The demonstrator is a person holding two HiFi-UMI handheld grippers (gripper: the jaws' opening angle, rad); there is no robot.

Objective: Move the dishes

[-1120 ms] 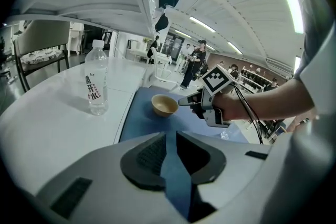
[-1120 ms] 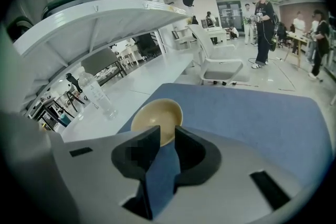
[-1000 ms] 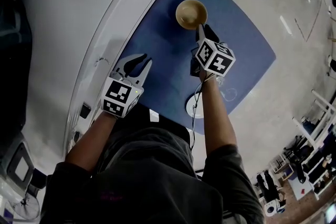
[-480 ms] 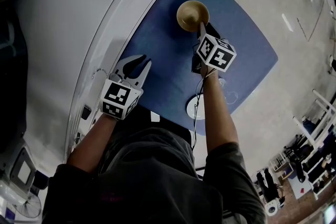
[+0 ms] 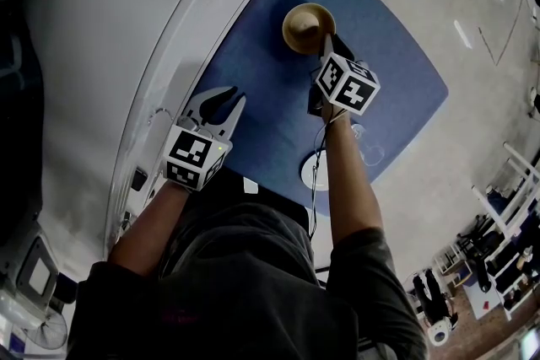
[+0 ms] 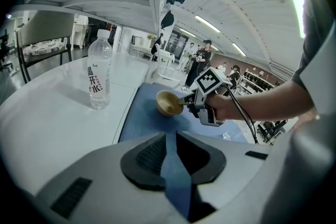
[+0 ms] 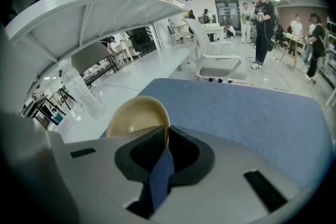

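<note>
A tan bowl (image 5: 304,23) is at the far end of the blue mat (image 5: 253,72), tipped up on its side. My right gripper (image 5: 325,42) is shut on the bowl's near rim; in the right gripper view the rim of the bowl (image 7: 134,118) runs between the two pads. The left gripper view shows the same bowl (image 6: 168,103) held by the right gripper (image 6: 181,105) above the mat (image 6: 142,118). My left gripper (image 5: 221,101) hovers over the mat's left edge, its jaws slightly apart with only mat showing between them (image 6: 170,139).
The mat lies on a white table (image 5: 126,38). A clear water bottle (image 6: 98,78) stands on the table left of the mat. A round white disc (image 5: 314,173) shows at the mat's near edge under my right forearm. An office chair (image 7: 215,55) and people stand beyond the table.
The bowl has tipped up in the right gripper, its outer side now facing the head view. The left gripper has stayed put.
</note>
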